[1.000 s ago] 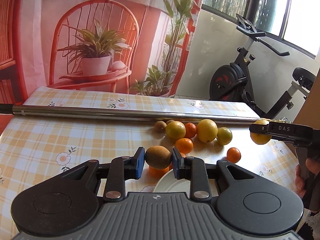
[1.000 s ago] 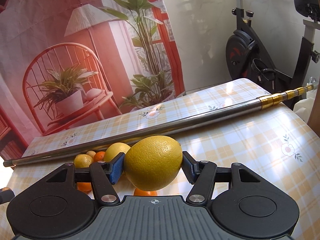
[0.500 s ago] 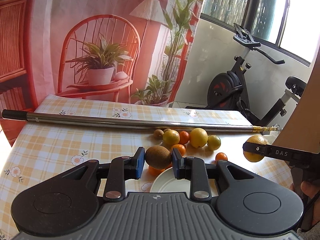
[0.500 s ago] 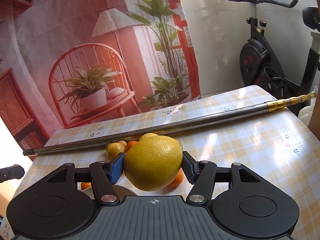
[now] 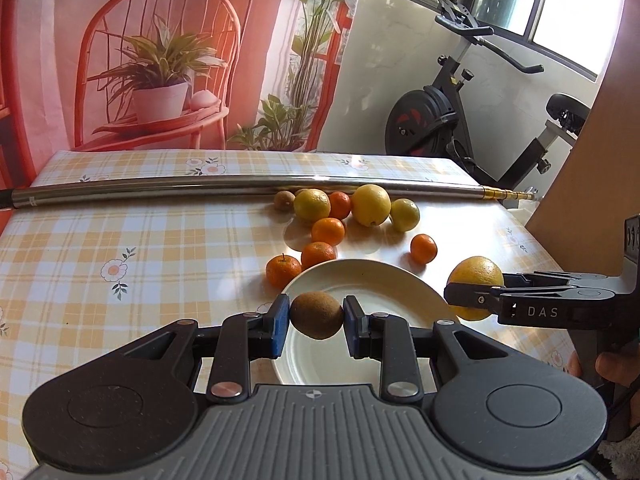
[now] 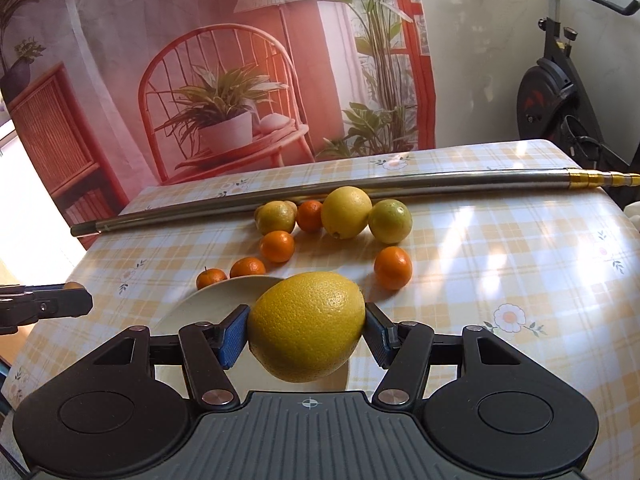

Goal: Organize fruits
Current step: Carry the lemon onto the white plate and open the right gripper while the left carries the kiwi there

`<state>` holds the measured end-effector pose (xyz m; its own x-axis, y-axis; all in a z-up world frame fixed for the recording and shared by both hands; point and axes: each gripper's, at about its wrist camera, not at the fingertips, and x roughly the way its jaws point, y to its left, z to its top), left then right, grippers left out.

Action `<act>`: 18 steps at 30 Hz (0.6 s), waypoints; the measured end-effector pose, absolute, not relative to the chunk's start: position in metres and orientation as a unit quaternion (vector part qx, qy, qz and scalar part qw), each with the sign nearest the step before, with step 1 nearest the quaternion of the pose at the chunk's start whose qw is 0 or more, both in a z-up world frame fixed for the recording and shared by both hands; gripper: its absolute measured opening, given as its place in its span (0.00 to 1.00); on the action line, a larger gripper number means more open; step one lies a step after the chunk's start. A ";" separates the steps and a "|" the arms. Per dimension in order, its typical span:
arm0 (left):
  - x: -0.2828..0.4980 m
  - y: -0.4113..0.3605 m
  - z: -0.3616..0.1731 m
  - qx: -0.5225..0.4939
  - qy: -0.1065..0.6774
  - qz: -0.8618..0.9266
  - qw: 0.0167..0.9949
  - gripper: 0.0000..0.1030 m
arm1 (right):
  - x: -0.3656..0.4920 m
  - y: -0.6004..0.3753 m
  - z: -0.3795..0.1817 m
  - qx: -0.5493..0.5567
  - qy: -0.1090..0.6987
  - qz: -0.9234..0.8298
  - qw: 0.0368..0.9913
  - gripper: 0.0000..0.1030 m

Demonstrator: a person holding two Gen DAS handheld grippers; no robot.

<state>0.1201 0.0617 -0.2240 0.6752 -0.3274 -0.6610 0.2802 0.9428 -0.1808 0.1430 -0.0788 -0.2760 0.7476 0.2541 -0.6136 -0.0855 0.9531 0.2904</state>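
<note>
My left gripper is shut on a brown kiwi and holds it above the near part of a white plate. My right gripper is shut on a large yellow grapefruit above the plate's right side; it also shows in the left wrist view. Beyond the plate lie several loose fruits: small oranges, a big yellow lemon, a yellow-green citrus and another kiwi.
A long steel pole lies across the checked tablecloth behind the fruit. An exercise bike stands beyond the table's far right corner. A printed backdrop hangs behind the table. The left gripper's tip shows at the left edge.
Both grippers have pulled back and tilted down with their fruits. The plate and more of the table now show below them. The grips are unchanged.
</note>
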 end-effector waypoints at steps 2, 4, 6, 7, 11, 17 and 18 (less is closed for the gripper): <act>0.124 0.059 -0.233 -0.027 0.377 -0.170 0.910 0.29 | 0.146 -0.075 -0.283 0.115 0.353 0.094 0.924 0.55; 0.128 0.058 -0.244 -0.022 0.387 -0.175 0.905 0.29 | 0.147 -0.073 -0.288 0.109 0.361 0.096 0.921 0.55; 0.131 0.056 -0.254 -0.016 0.398 -0.182 0.899 0.29 | 0.149 -0.069 -0.293 0.104 0.367 0.100 0.919 0.55; 0.132 0.055 -0.258 -0.012 0.401 -0.184 0.897 0.29 | 0.151 -0.068 -0.296 0.101 0.371 0.103 0.917 0.55; 0.134 0.050 -0.269 -0.003 0.411 -0.192 0.891 0.29 | 0.156 -0.061 -0.305 0.086 0.389 0.112 0.910 0.55; 0.133 0.043 -0.277 0.026 0.415 -0.192 0.889 0.29 | 0.156 -0.051 -0.309 0.068 0.397 0.120 0.908 0.55; 0.133 0.043 -0.278 0.031 0.414 -0.191 0.889 0.29 | 0.156 -0.050 -0.309 0.066 0.397 0.120 0.908 0.55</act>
